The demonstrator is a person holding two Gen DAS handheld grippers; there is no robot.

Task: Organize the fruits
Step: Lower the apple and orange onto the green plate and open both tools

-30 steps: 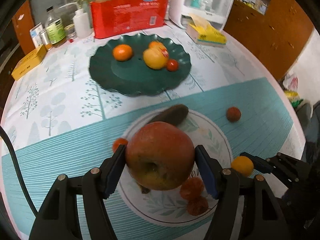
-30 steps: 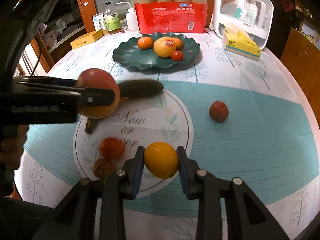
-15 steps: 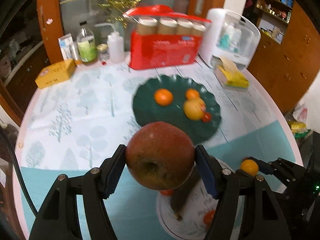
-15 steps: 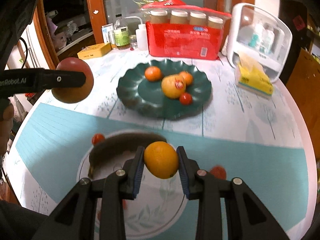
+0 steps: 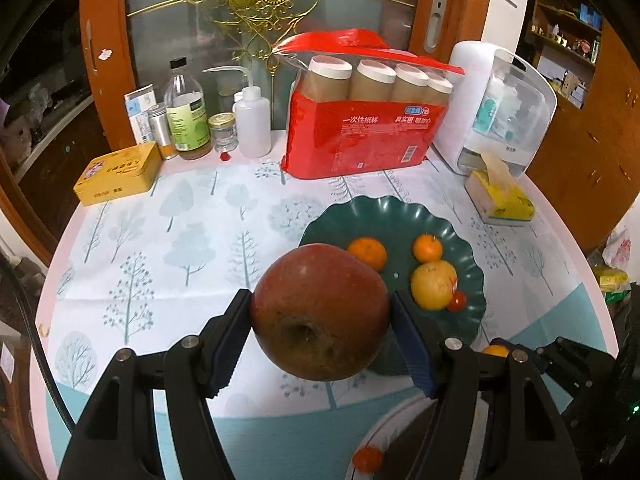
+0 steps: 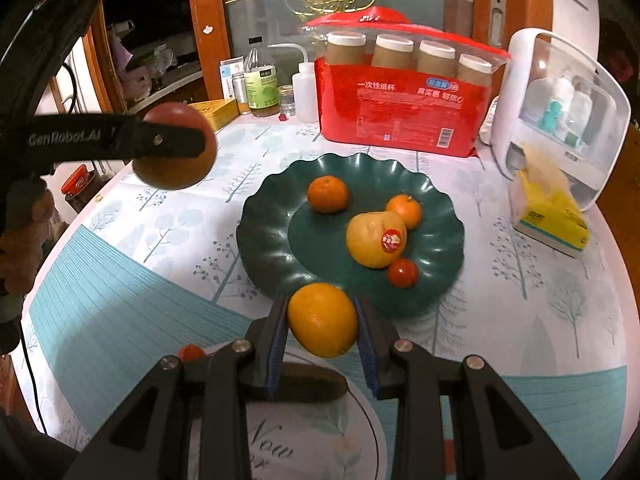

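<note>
Four fruits already lie in the scalloped dark-green plate (image 6: 260,236). The left gripper (image 5: 320,338) clamps a big red apple (image 5: 320,312) in the air at the plate's nine o'clock; the right gripper (image 6: 322,328) clamps a yellow-orange citrus (image 6: 322,319) at its six o'clock. Both await placing. Only the right view shows the sticker on the plate's yellow fruit (image 6: 376,240).

The left gripper (image 5: 320,336) is closed on an apple (image 5: 320,312); the right gripper (image 6: 323,328) is closed on an orange (image 6: 323,319); both point downward.
</note>
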